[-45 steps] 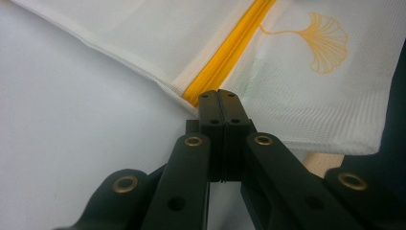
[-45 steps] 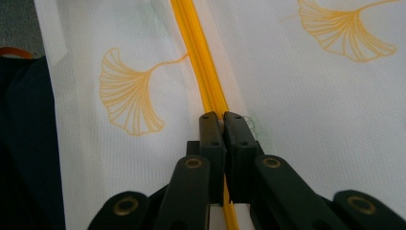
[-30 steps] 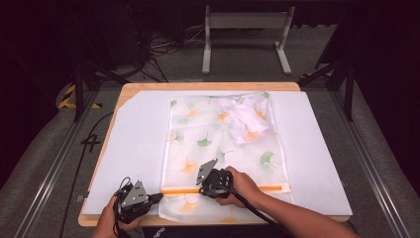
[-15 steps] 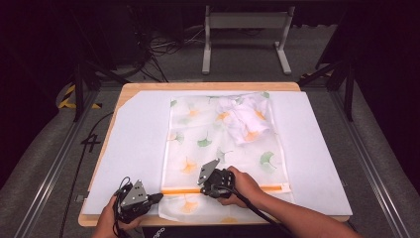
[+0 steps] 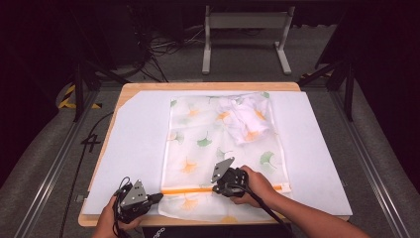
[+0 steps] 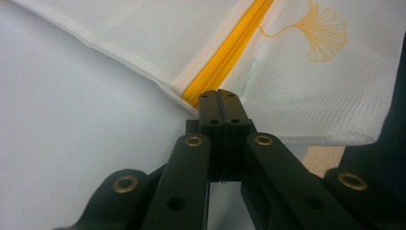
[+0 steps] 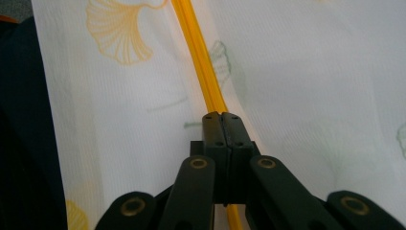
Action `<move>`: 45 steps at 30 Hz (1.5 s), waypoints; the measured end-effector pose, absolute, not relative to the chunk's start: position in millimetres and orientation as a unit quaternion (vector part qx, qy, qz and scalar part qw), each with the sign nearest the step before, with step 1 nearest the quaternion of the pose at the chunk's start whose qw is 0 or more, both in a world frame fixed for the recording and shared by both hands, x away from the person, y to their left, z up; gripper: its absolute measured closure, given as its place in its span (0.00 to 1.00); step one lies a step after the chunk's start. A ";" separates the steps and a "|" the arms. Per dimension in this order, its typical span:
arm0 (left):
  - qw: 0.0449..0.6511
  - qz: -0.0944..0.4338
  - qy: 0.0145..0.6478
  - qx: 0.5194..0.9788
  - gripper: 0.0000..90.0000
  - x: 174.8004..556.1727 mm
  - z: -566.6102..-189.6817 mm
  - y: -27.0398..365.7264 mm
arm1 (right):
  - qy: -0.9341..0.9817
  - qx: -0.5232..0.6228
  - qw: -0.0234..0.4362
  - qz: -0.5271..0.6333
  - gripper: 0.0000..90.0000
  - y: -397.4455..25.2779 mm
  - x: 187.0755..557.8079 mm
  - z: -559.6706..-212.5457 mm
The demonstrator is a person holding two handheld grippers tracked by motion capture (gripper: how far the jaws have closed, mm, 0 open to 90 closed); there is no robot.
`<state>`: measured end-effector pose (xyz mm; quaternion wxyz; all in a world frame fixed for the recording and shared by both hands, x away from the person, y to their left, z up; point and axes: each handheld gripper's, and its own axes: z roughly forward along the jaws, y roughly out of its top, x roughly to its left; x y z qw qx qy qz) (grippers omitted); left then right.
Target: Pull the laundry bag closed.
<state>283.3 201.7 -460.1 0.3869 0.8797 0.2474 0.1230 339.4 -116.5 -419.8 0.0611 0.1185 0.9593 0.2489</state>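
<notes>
Two closed grips on the orange zipper point(image 5: 223, 190) of the mesh laundry bag point(image 5: 223, 144): your left gripper point(image 6: 218, 96) pinches its end, your right gripper point(image 7: 221, 117) sits midway along, likely on the slider. Keep left anchored; draw right straight along the track, low and taut.

A sheet point(image 5: 133, 148) covers most of the desk point(image 5: 124, 89). A mesh bag point(image 5: 198, 144) lies on the sheet's middle, running from the far edge to the near one. A bundled cloth point(image 5: 247, 119) sits inside its far right corner. A zipper point(image 5: 193, 190) crosses the bag near its front edge, left to right. The left claw point(image 5: 159, 196) meets the zipper's left end; the right claw point(image 5: 216, 189) sits at its middle.
</notes>
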 end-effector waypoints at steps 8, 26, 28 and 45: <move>0.388 0.122 0.248 0.879 1.00 283.4 -460.2 201.9 | 0.956 0.150 0.066 0.245 1.00 -155.9 335.7 -415.7; 0.391 0.117 0.251 0.878 1.00 284.0 -460.5 202.6 | 0.943 0.223 0.080 0.234 1.00 -245.0 325.7 -415.4; 0.391 0.117 0.252 0.878 1.00 283.9 -460.5 202.5 | 0.941 0.225 0.080 0.238 1.00 -247.4 325.3 -416.4; 0.392 0.116 0.252 0.877 1.00 284.3 -460.8 203.1 | 0.935 0.243 0.082 0.244 1.00 -264.2 322.2 -417.6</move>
